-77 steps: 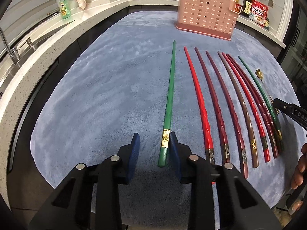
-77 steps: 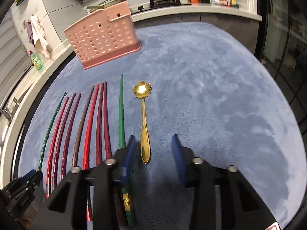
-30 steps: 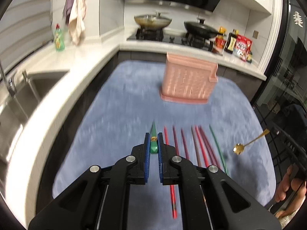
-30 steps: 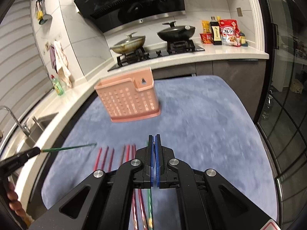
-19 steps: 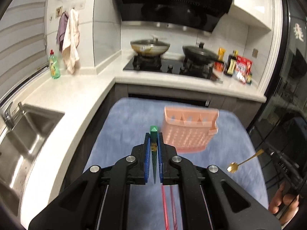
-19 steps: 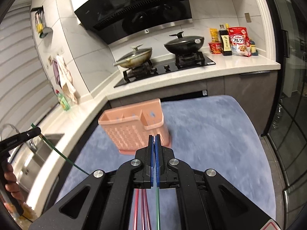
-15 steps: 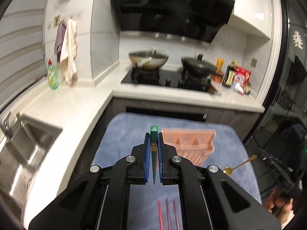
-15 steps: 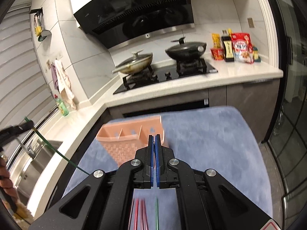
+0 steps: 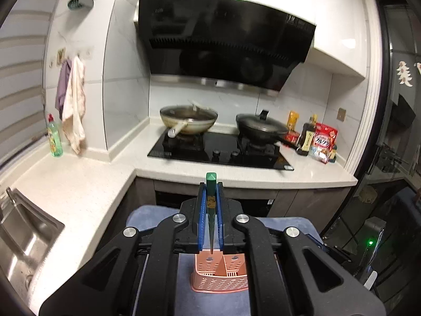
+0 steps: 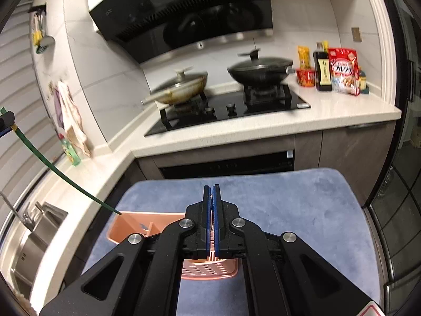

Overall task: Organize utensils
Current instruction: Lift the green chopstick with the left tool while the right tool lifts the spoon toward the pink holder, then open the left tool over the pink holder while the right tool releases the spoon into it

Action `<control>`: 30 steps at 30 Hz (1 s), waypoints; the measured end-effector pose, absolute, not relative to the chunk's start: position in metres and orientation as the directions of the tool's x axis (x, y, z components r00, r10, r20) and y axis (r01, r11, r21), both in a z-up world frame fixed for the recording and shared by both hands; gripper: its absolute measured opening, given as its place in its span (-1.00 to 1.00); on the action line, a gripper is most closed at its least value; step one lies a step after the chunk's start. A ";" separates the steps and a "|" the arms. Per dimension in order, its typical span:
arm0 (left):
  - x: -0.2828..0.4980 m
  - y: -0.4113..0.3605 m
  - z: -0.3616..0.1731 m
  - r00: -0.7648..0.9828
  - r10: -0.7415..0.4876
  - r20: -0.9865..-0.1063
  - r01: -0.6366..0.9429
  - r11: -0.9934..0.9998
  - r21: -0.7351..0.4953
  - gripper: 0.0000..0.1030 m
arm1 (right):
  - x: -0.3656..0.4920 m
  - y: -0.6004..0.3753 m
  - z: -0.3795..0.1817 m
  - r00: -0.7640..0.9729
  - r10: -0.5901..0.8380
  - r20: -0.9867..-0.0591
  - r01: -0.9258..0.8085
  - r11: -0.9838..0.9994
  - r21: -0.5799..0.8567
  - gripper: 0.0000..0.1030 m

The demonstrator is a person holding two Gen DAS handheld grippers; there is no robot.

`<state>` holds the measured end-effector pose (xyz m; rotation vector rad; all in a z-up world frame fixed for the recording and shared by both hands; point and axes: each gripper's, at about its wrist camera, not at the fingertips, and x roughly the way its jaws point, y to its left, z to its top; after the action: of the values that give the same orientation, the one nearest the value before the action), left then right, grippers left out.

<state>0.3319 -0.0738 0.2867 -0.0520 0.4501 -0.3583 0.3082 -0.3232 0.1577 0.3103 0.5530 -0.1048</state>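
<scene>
Kitchen mat now far below: I've lifted left gripper, clamped on green chopstick, over pink caddy; right gripper closed, contents unseen

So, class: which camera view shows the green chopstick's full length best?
The right wrist view: the green chopstick runs from the left tongs down to the pink basket. The left wrist view shows it foreshortened, end-on.

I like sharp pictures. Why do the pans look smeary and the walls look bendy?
Left wrist view: the wok is a bit smeared by motion, and the fisheye lens bends the edges. Right wrist view: both pans blur more, while the right gripper stays sharp.
</scene>
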 end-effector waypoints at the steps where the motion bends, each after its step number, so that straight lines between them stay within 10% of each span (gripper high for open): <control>1: 0.339 -0.076 0.278 0.830 -0.348 -0.435 0.325 0.937 -0.128 -0.87 | 0.312 -0.324 0.152 0.842 -0.014 -0.540 0.183 0.948 0.261 -0.95; 13: 0.357 -0.067 0.225 0.804 -0.280 -0.525 0.260 0.959 -0.113 -0.85 | 0.325 -0.326 0.134 0.819 -0.026 -0.573 0.202 0.948 0.247 -0.83; 18: 0.334 -0.055 0.237 0.833 -0.240 -0.499 0.232 0.969 -0.080 -0.02 | 0.298 -0.326 0.159 0.843 -0.017 -0.538 0.189 0.945 0.267 -0.66; 30: 0.225 -0.009 0.191 0.824 -0.162 -0.543 0.197 0.980 0.007 0.01 | 0.150 -0.298 0.160 0.849 0.015 -0.528 0.125 0.966 0.229 -0.27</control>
<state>0.2250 -0.0090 0.1910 0.0637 0.5709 -0.1913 0.1498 -0.2978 0.1601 0.2604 0.5547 -0.0581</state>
